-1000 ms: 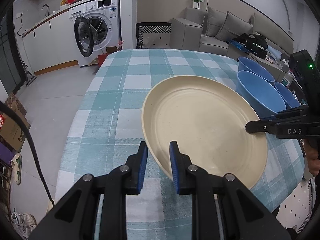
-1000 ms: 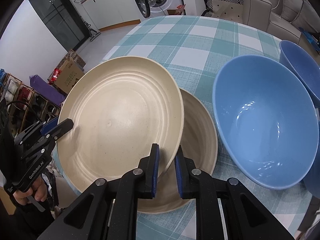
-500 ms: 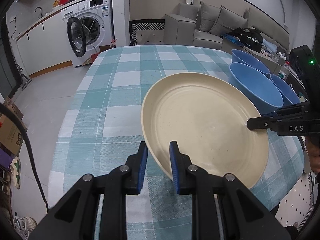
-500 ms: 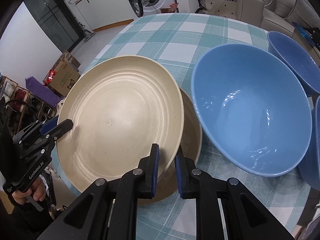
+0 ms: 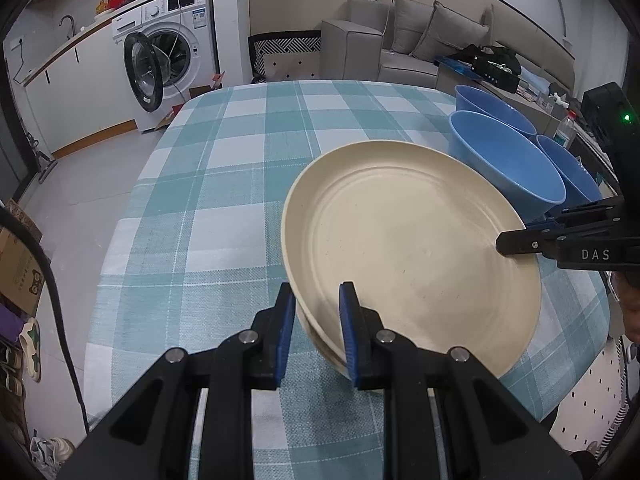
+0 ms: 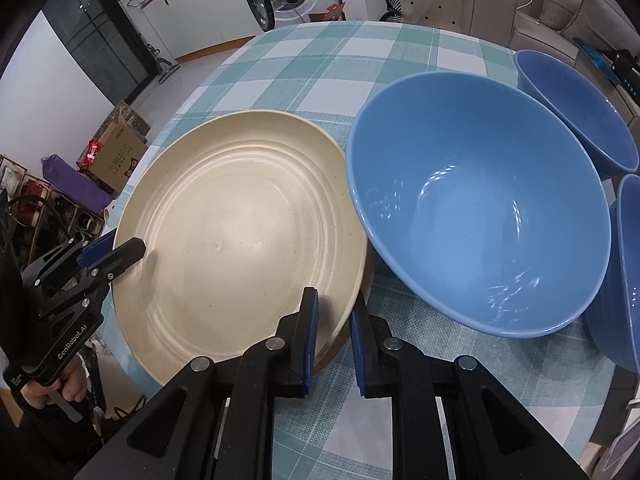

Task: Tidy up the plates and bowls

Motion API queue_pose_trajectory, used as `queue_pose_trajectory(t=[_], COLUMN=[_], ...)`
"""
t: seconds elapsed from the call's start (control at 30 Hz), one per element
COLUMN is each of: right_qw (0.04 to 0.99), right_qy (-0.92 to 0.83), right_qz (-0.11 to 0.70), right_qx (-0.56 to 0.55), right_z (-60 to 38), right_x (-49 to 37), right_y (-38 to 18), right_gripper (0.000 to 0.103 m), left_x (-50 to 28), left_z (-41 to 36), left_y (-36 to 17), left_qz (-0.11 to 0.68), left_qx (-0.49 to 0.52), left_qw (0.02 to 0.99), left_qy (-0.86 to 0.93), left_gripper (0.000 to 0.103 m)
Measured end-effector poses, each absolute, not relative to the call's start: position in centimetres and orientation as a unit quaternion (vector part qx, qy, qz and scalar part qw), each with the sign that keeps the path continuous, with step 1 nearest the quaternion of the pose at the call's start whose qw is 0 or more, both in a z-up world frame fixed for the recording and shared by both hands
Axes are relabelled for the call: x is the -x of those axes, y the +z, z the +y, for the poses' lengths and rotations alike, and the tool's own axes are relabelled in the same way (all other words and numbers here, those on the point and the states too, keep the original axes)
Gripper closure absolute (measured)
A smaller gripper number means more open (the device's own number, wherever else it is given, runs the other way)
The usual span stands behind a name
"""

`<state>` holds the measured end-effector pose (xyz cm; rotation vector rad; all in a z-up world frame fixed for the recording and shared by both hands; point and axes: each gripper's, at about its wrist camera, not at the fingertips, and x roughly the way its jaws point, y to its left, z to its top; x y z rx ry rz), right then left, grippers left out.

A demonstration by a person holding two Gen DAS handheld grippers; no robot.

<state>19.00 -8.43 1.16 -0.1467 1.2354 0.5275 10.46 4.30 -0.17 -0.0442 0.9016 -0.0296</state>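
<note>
A cream plate (image 5: pixel 408 236) (image 6: pixel 240 236) lies on top of a second cream plate (image 5: pixel 324 344) (image 6: pixel 340 340), of which only an edge shows. My left gripper (image 5: pixel 316 300) straddles the near rim with its jaws a little apart. My right gripper (image 6: pixel 332 308) straddles the opposite rim, jaws also slightly apart. It shows from the side in the left wrist view (image 5: pixel 520 240), and my left gripper in the right wrist view (image 6: pixel 116 254). Three blue bowls (image 6: pixel 476 216) (image 6: pixel 580 108) (image 6: pixel 628 272) stand beside the plates.
The round table has a teal and white checked cloth (image 5: pixel 224 184). Its edge (image 5: pixel 560 396) runs close behind the plates. A washing machine (image 5: pixel 168 56) with its door open and a grey sofa (image 5: pixel 404 48) stand beyond the table.
The held plate has come down and across onto the lower plate, which is now almost fully covered. Both grippers' jaws have widened slightly around the rim.
</note>
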Motion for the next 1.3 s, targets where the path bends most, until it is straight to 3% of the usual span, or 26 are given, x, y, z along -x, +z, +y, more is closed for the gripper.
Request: queue_pose_trajectory(t=[1.3], right_qw=[0.780], right_qy=[0.208], right_qz=[0.563], right_qx=[0.178], right_z=[-6.0], right_x=[-18.5], right_y=[-0.7], right_gripper=[0.083], left_x=[-10.3], left_z=[4.1], left_y=[-2.0], left_qz=[0.460], left_qx=[0.024], left_qw=[0.887], left_qy=[-0.031], left_gripper=[0.083])
